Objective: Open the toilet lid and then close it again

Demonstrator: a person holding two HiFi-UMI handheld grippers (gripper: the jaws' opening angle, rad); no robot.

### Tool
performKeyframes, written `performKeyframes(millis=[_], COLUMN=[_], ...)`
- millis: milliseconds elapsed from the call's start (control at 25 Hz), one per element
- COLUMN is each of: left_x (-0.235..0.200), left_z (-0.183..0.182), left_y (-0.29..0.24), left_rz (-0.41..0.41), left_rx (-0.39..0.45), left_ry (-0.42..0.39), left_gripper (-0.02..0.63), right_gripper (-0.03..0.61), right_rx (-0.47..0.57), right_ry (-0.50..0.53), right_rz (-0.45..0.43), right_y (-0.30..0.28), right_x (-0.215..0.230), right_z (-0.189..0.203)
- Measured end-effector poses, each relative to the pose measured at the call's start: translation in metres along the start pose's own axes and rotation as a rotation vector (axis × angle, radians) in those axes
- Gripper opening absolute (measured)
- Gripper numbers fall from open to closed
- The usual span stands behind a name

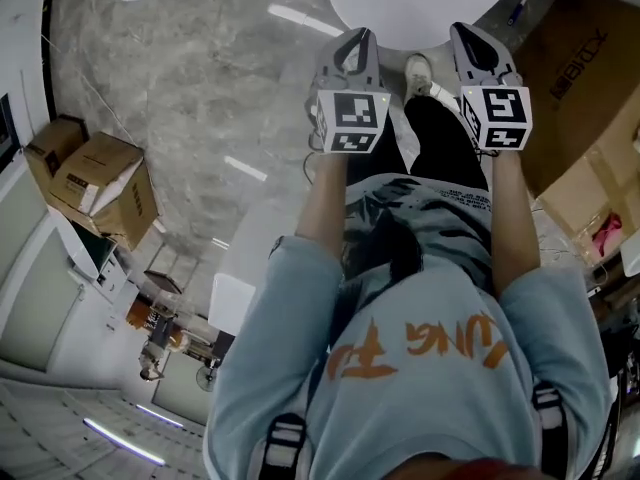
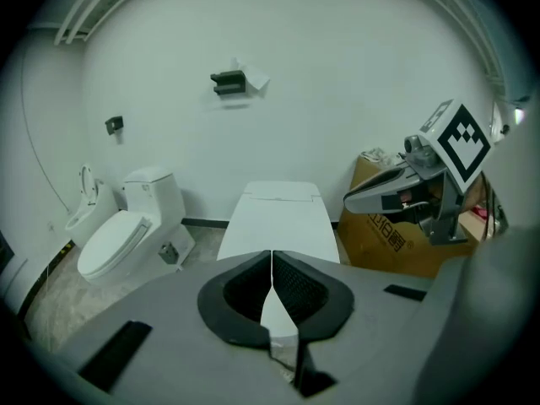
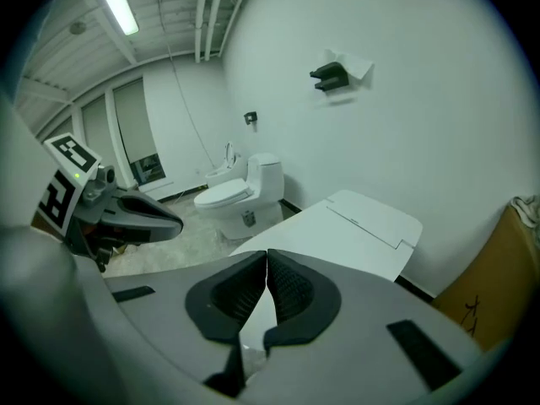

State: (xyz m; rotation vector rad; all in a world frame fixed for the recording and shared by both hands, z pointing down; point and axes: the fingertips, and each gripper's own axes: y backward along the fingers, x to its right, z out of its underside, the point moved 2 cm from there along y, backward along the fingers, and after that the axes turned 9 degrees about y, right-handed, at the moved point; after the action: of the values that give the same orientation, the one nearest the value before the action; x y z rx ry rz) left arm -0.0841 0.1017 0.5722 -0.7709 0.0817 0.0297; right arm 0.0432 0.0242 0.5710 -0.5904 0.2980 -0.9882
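Hovering near the closed toilet lid (image 2: 278, 218), the left gripper (image 2: 272, 260) and right gripper (image 3: 267, 260) show jaws pressed together on nothing. A second toilet (image 2: 126, 226) stands well apart from it.

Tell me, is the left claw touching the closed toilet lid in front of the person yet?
Apart. The right gripper view shows the left gripper in the air beside the toilet lid, with bare floor between them.

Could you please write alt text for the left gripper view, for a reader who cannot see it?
The left gripper, jaws shut and empty, points at a white toilet with its lid down against the wall. The right gripper hovers alongside, before a cardboard box.
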Motion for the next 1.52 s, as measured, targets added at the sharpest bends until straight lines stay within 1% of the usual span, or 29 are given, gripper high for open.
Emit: performKeyframes(millis=[80, 160, 280, 400, 520, 560, 600, 640, 680, 760, 840, 920, 1000, 1200, 1280, 1440, 1480, 1520], left_x=[0.004, 0.005, 0.000, -0.003, 0.003, 0.003, 0.003, 0.002, 0.002, -0.001, -0.009, -0.015, -0.016, -0.013, -0.015, -0.013, -0.012, -0.011], left_z=[0.024, 0.047, 0.080, 0.108, 0.125, 0.129, 0.135, 0.142, 0.150, 0.165, 0.177, 0.184, 0.188, 0.188, 0.194, 0.193, 0.192, 0.192], left_y=[-0.016, -0.028, -0.044, -0.061, -0.076, -0.083, -0.090, -0.096, -0.102, -0.111, -0.119, -0.126, -0.134, -0.145, -0.150, -0.157, -0.158, -0.158], left_rz=[0.021, 0.049, 0.072, 0.080, 0.102, 0.109, 0.117, 0.127, 0.137, 0.149, 0.146, 0.144, 0.148, 0.177, 0.184, 0.183, 0.186, 0.190], left_rx=[-0.041, -0.086, -0.133, -0.171, -0.211, -0.220, -0.228, -0.238, -0.248, -0.262, -0.271, -0.273, -0.271, -0.236, -0.239, -0.243, -0.240, -0.237], left_ry=[-0.016, -0.040, -0.082, -0.132, -0.213, -0.247, -0.280, -0.313, -0.348, -0.435, -0.520, -0.577, -0.621, -0.776, -0.800, -0.807, -0.821, -0.838], left_gripper=[0.026, 0.026, 0.026, 0.026, 0.029, 0.041, 0.081, 0.141, 0.171, 0.213, 0.258, 0.300, 0.313, 0.318, 0.318, 0.318, 0.319, 0.318], right_gripper=[0.031, 0.040, 0.058, 0.091, 0.141, 0.158, 0.177, 0.192, 0.209, 0.243, 0.276, 0.303, 0.328, 0.342, 0.337, 0.347, 0.345, 0.358], right_rx=[-0.047, -0.093, -0.138, -0.179, -0.226, -0.237, -0.247, -0.257, -0.265, -0.276, -0.287, -0.305, -0.323, -0.363, -0.368, -0.400, -0.412, -0.425], right_ry=[0.032, 0.044, 0.075, 0.141, 0.230, 0.265, 0.299, 0.330, 0.359, 0.428, 0.526, 0.633, 0.706, 0.779, 0.807, 0.864, 0.882, 0.898], right_rz=[-0.017, -0.030, -0.060, -0.099, -0.145, -0.158, -0.168, -0.179, -0.191, -0.219, -0.235, -0.234, -0.233, -0.202, -0.173, -0.101, -0.088, -0.088], right_y=[-0.010, -0.021, -0.038, -0.049, -0.057, -0.063, -0.069, -0.075, -0.080, -0.090, -0.102, -0.114, -0.124, -0.139, -0.143, -0.143, -0.145, -0.147], right_x=[-0.003, -0.008, -0.021, -0.035, -0.044, -0.046, -0.048, -0.052, -0.056, -0.066, -0.075, -0.079, -0.079, -0.074, -0.074, -0.072, -0.073, -0.073], right_z=[0.026, 0.050, 0.079, 0.107, 0.129, 0.136, 0.143, 0.150, 0.158, 0.172, 0.183, 0.193, 0.202, 0.215, 0.218, 0.216, 0.215, 0.215])
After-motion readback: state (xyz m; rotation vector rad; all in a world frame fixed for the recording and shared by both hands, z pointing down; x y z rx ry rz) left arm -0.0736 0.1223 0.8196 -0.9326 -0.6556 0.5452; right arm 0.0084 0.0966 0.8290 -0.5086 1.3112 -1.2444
